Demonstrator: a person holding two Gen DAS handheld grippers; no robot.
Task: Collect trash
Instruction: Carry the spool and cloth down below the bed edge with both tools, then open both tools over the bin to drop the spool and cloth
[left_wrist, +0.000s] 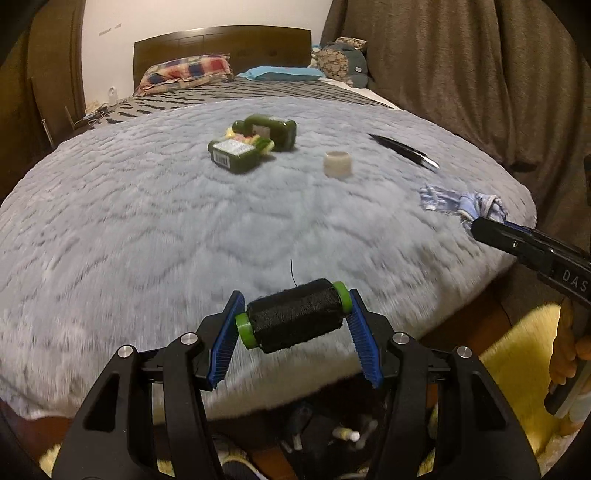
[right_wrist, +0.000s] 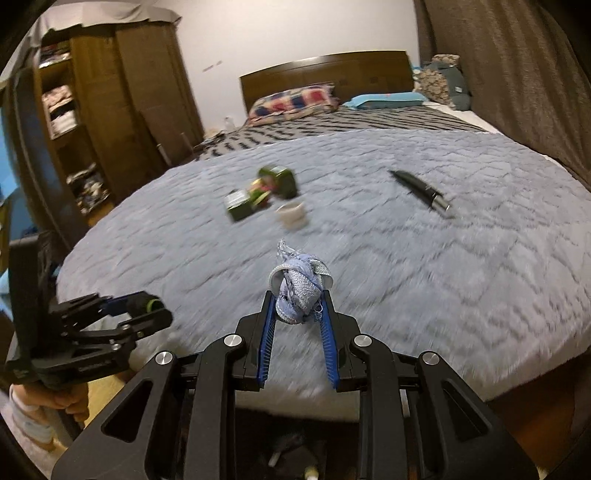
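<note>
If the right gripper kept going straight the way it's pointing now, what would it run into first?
Probably the white cup. The right gripper, shut on a rag, points across the grey blanket, and the cup lies nearly dead ahead, with the green bottles just left. Depth is unclear; pointing downward, it might meet blanket first.

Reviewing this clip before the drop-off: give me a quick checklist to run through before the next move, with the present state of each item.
1. Left claw grips the thread spool by its green ends: ok.
2. Right claw is closed on the blue cloth scrap: ok.
3. Both loads are lifted clear of the grey blanket: ok.
4. Bin below the bed edge is in reach: cannot tell, dark and partly hidden.
5. Bed is cleared: not ok; green bottles, white cap and pen remain.
</note>
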